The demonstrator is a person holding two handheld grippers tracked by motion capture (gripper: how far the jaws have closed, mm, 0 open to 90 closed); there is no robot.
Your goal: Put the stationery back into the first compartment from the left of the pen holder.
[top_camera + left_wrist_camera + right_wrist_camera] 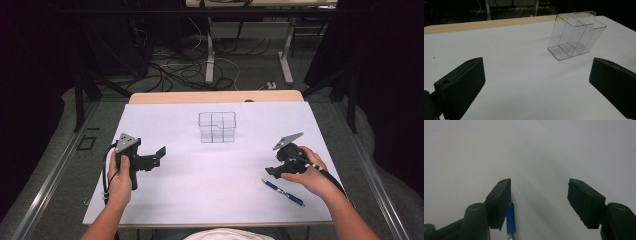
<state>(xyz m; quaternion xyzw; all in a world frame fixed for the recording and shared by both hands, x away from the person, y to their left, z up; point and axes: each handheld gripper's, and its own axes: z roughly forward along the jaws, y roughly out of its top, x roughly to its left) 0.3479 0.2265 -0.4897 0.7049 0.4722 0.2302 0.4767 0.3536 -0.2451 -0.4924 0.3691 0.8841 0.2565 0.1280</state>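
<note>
A clear plastic organizer (216, 127) with several compartments stands upright at the middle back of the white table (210, 200). My left gripper (157, 156) is held at the left, open and empty, aimed toward the organizer (575, 37), which stands well ahead of its wide-spread jaws (536, 67). A blue pen (283, 192) lies flat at the front right. My right gripper (273, 171) hovers just above the pen's far end, tilted down and open. In the right gripper view the pen (511, 220) lies against the inner side of the left jaw, with nothing held in the gripper (539, 183).
The wooden table edge (215, 96) runs along the back. Beyond it are cables on the floor (175, 70) and the legs of another desk (210, 60). A metal rail (55, 170) runs beside the table on the left.
</note>
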